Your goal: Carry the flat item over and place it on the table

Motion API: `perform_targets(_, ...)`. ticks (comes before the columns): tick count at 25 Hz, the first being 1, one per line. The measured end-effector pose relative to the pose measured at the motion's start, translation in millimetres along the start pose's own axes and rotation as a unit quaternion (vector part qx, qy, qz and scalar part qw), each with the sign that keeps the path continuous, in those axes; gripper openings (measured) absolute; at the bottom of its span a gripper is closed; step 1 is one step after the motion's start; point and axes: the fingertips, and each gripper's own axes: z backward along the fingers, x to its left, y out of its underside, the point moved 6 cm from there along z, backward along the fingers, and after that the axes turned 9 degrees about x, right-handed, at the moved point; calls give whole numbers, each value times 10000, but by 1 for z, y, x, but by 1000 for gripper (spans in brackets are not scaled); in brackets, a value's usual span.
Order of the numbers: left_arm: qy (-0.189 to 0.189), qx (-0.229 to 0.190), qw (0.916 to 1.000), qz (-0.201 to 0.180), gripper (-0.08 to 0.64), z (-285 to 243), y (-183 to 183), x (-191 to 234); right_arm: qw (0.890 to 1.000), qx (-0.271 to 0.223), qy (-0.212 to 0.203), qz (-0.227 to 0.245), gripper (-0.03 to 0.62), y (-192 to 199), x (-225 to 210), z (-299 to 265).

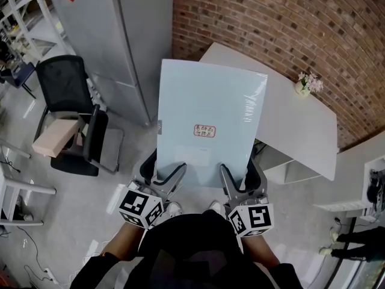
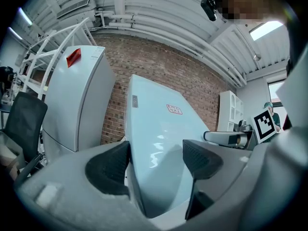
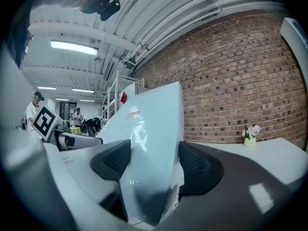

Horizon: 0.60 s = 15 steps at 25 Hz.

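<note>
A pale blue flat sheet (image 1: 207, 119) with a small red label (image 1: 204, 131) is held by its near edge, the left gripper (image 1: 170, 179) and right gripper (image 1: 231, 182) each with jaws closed on it. Its far edge overlaps the white tabletop (image 1: 301, 125) beside the brick wall (image 1: 271, 23). A small flower pot (image 1: 307, 84) stands on the tabletop; a black chair (image 1: 69, 101) is at left.

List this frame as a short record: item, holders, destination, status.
Item: pale blue panel, flat, with a red label on its face
Holders: left tongs and right tongs, both shut on its near edge
Destination: white table ahead, by the brick wall, with a small flower vase on it
Status: panel held in the air, not yet laid down
</note>
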Motion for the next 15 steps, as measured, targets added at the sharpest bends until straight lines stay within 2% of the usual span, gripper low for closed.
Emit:
perform_targets(8, 58, 15, 10000, 9, 354, 10, 1, 19, 9999, 37, 61, -73, 319, 1, 19, -9)
perform_targets(15, 35, 64, 10000, 35, 354, -10, -6, 35, 9999, 56, 32, -137, 319, -2, 9, -36)
